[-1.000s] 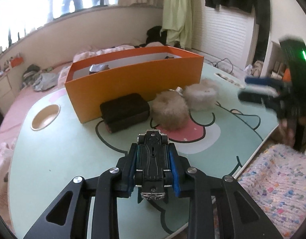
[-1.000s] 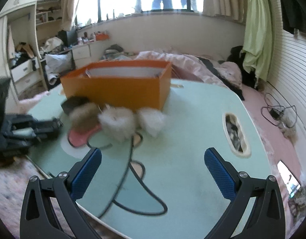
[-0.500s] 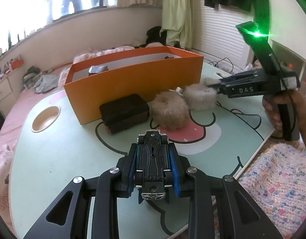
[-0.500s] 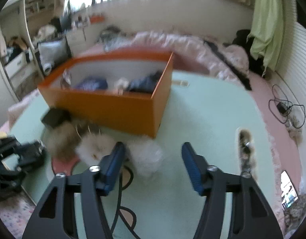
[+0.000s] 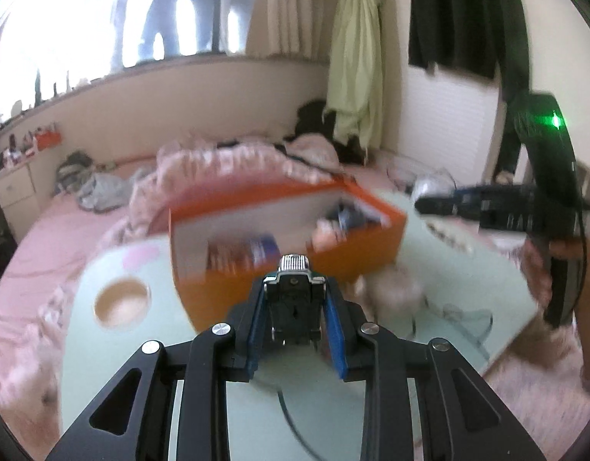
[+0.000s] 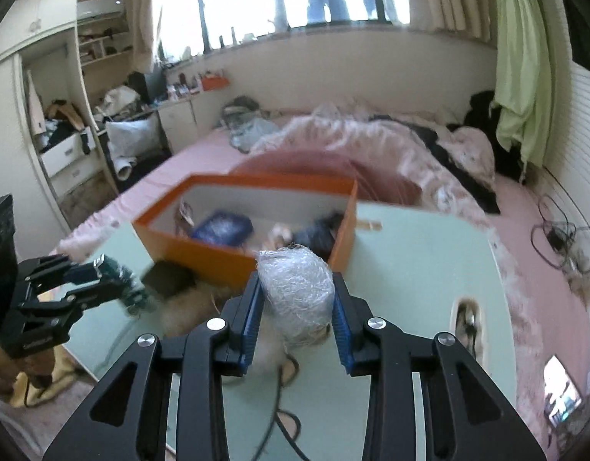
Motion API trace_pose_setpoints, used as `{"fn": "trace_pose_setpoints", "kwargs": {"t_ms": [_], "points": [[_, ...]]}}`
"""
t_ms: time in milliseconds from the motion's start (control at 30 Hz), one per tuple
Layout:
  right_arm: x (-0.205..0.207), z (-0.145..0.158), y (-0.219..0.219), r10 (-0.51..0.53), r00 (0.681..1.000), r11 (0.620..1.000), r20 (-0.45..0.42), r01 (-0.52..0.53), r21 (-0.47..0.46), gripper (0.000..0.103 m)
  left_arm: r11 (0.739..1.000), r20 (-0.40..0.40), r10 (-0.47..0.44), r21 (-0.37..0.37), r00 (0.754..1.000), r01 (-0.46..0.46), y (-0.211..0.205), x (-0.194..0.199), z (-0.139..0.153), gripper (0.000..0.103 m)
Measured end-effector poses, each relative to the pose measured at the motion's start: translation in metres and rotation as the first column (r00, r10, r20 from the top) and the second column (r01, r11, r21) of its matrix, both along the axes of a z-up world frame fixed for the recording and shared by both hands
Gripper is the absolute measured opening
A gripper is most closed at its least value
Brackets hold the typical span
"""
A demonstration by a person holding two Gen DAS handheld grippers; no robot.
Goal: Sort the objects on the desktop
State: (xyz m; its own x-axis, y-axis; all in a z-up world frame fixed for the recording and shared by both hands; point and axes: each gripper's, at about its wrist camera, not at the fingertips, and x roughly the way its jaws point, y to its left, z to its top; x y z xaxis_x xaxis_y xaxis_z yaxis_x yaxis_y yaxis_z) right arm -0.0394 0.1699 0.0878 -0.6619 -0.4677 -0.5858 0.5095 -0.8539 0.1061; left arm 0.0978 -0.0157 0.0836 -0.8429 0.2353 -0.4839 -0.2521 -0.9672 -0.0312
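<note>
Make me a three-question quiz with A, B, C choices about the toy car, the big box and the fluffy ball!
1. Where is the small black toy car?
A. In the box
B. Between the left claw's blue pads
C. On the bed

2. What colour is the open cardboard box outside?
A. Orange
B. Green
C. Purple

3. The white fluffy pompom is:
A. Lying alone on the table
B. Inside the box
C. Between the right claw's closing pads

Answers: 1 B, the pads clamp its sides. 2 A, its walls are orange. 3 C, it fills the gap between the pads.

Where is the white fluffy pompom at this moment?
In the right wrist view, the white fluffy pompom sits between the closing right gripper jaws, just before the orange box.
</note>
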Motion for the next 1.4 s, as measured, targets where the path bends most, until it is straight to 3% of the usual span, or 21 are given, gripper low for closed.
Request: {"fn": "trace_pose_setpoints", "kwargs": {"t_ms": [133, 300, 400, 500, 567, 633, 833, 1067, 1200, 1333, 1400], "points": [[-0.016, 0.014, -0.020, 0.006, 0.999, 1.000, -0.049, -0.004, 0.027, 0.035, 1.000, -0.033, 0.025, 0.017, 0.999, -0.024, -0.001, -0.031, 0.021, 0.027], [-0.045, 0.020, -0.047, 0.025, 0.999, 1.000, -0.023, -0.025, 0.008, 0.035, 0.997, 0.024, 0.045, 0.065, 0.999, -0.047, 0.006, -0.085, 0.021, 0.027], [-0.064, 0.011, -0.060, -0.019, 1.000, 1.000, -0.016, 0.019, 0.007, 0.036, 0.991, 0.079, 0.078, 0.098, 0.994, -0.085, 0.009, -0.105, 0.011, 0.030], [-0.075, 0.002, -0.062, -0.043, 0.999, 0.999, 0.019, 0.044, -0.020, 0.041, 0.985, 0.082, 0.095, 0.135, 0.992, -0.105, 0.006, -0.099, 0.008, 0.054], [-0.071, -0.001, -0.055, -0.101, 0.995, 0.994, 0.019, 0.102, -0.038, 0.059, 0.985, 0.070, 0.082, 0.147, 0.994, -0.092, 0.002, -0.088, 0.007, 0.080], [-0.063, 0.000, -0.047, -0.131, 0.991, 0.990, 0.002, 0.130, -0.057, 0.073, 0.987, 0.060, 0.093, 0.129, 0.994, -0.100, 0.000, -0.078, 0.006, 0.088], [-0.027, 0.005, -0.034, -0.116, 0.992, 0.992, -0.041, 0.114, -0.049, 0.075, 0.995, 0.136, 0.065, 0.066, 0.989, -0.075, 0.000, -0.046, -0.003, 0.093], [0.018, -0.020, -0.032, -0.037, 0.999, 0.998, 0.012, 0.036, 0.054, 0.075, 0.997, 0.232, 0.055, 0.041, 0.971, -0.066, -0.004, 0.007, -0.035, 0.093], [0.037, -0.038, -0.028, -0.022, 0.996, 0.997, 0.090, 0.016, 0.076, 0.075, 0.995, 0.302, 0.087, 0.017, 0.949, -0.097, 0.000, 0.002, -0.053, 0.093], [0.044, -0.051, -0.028, -0.051, 0.995, 0.988, 0.084, 0.039, 0.148, 0.075, 0.993, 0.364, 0.105, 0.007, 0.926, -0.115, 0.004, -0.007, -0.069, 0.093], [0.043, -0.056, -0.028, -0.067, 0.994, 0.982, 0.082, 0.051, 0.182, 0.075, 0.993, 0.356, 0.118, -0.025, 0.927, -0.116, 0.007, -0.006, -0.072, 0.094]]}}
